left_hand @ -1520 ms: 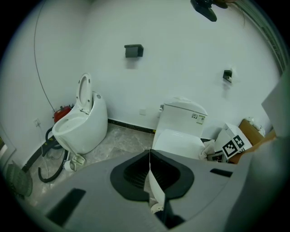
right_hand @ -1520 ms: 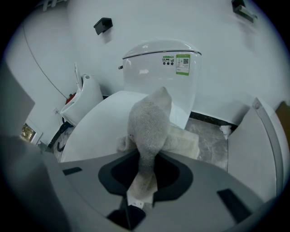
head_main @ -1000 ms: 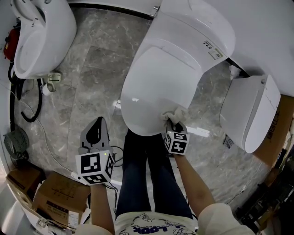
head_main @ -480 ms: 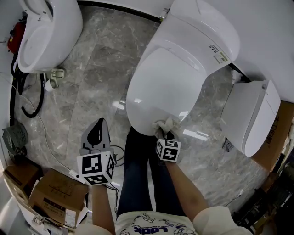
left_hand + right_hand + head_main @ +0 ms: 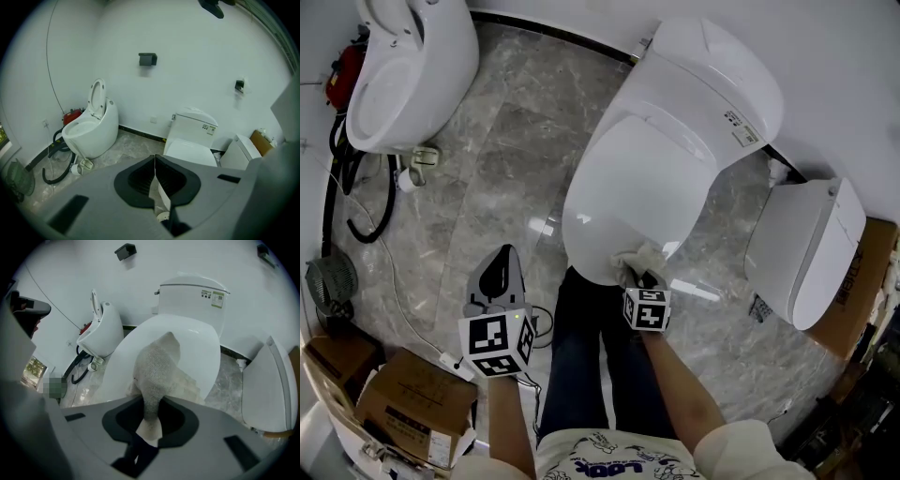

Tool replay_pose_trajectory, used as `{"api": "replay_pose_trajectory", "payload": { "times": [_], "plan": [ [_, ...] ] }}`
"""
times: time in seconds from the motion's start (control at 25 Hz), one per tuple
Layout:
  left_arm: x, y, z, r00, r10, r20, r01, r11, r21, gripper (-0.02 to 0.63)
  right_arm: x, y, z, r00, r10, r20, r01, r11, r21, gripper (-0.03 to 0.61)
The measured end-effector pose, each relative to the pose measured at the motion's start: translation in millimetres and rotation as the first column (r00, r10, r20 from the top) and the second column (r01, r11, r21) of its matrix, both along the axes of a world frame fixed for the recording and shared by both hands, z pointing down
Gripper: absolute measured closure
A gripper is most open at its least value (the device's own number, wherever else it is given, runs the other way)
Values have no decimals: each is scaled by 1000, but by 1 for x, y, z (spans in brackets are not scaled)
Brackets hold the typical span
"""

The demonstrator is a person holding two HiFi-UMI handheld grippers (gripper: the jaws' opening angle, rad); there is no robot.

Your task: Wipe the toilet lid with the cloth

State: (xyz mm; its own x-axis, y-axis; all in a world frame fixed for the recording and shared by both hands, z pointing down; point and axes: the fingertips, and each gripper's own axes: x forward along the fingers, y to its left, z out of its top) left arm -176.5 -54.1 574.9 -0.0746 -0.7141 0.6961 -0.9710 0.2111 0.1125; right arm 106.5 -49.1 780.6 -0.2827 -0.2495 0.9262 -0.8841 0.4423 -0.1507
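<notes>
the right gripper (image 5: pixel 639 277), arm outstretched, pinched the cloth (image 5: pixel 640 260) against the toilet lid (image 5: pixel 642 183); the left gripper (image 5: pixel 495 272) hung low, jaws closed and empty.

An egg-shaped white toilet (image 5: pixel 403 66) is seen at the far left corner of the marble floor (image 5: pixel 487 178), a black hose (image 5: pixel 362 240) looped beside it; cardboard boxes (image 5: pixel 408 408) are set at the near left corner, a second white toilet (image 5: pixel 806 253) at the right edge

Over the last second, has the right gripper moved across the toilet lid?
Yes: the right gripper, holding the cloth, slid toward the front rim of the toilet lid.
</notes>
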Motion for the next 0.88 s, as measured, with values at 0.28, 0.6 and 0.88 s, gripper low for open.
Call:
{"api": "replay_pose_trajectory", "payload": {
  "times": [0.28, 0.6, 0.88],
  "plan": [
    [-4, -32, -56, 1000, -7, 20, 5, 997, 82, 604, -20, -43, -75, 998, -8, 67, 0, 992, 124, 509],
    [-3, -75, -155, 998, -25, 60, 11, 974, 225, 604, -48, -105, -198, 985, -28, 171, -23, 957, 288, 508],
    [0, -92, -251, 994, -53, 91, 18, 936, 351, 604, -46, -155, -317, 972, -22, 233, -90, 883, 461, 508]
  ]
}}
